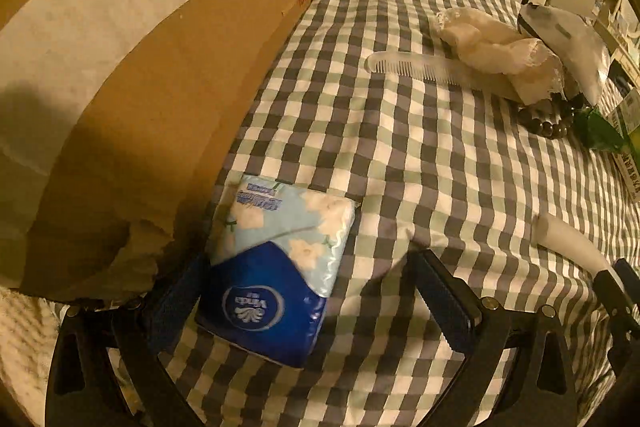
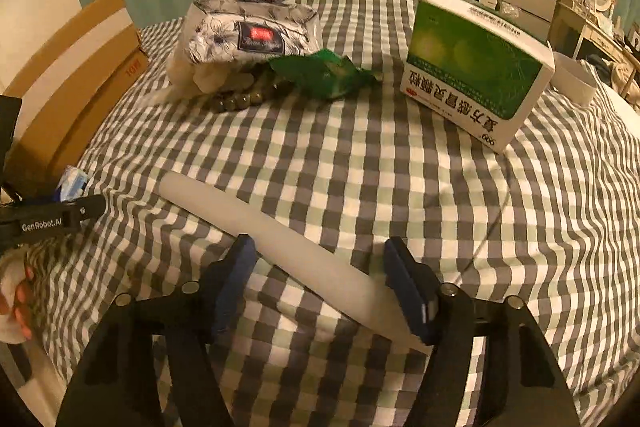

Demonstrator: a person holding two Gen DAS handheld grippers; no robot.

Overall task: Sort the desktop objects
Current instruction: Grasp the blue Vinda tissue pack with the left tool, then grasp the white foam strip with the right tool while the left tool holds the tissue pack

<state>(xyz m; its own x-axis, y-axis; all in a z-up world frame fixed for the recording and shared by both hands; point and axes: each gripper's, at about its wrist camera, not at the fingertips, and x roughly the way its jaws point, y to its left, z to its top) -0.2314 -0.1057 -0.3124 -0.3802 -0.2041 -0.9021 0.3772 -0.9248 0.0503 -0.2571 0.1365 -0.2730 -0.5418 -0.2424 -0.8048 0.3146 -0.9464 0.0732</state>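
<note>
A blue and white tissue pack [image 1: 272, 267] lies on the checked tablecloth [image 1: 400, 167] beside a cardboard box [image 1: 160, 67]. My left gripper [image 1: 308, 259] is open around the pack, which sits against the left finger with a wide gap to the right one. A white plastic rod [image 2: 280, 239] lies diagonally on the cloth. My right gripper [image 2: 320, 247] straddles it, jaws open, the rod running between the two blue pads; cloth shows on both sides of it. The rod's end [image 1: 572, 243] also appears in the left wrist view.
A white comb [image 1: 420, 67], lace cloth [image 1: 492, 47], bead bracelet [image 2: 240, 99], green wrapper [image 2: 324, 75] and floral tissue pack [image 2: 248, 31] cluster at the back. A green medicine box [image 2: 476, 75] stands at the right. A hand [image 2: 16, 299] holds the left gripper [image 2: 52, 219].
</note>
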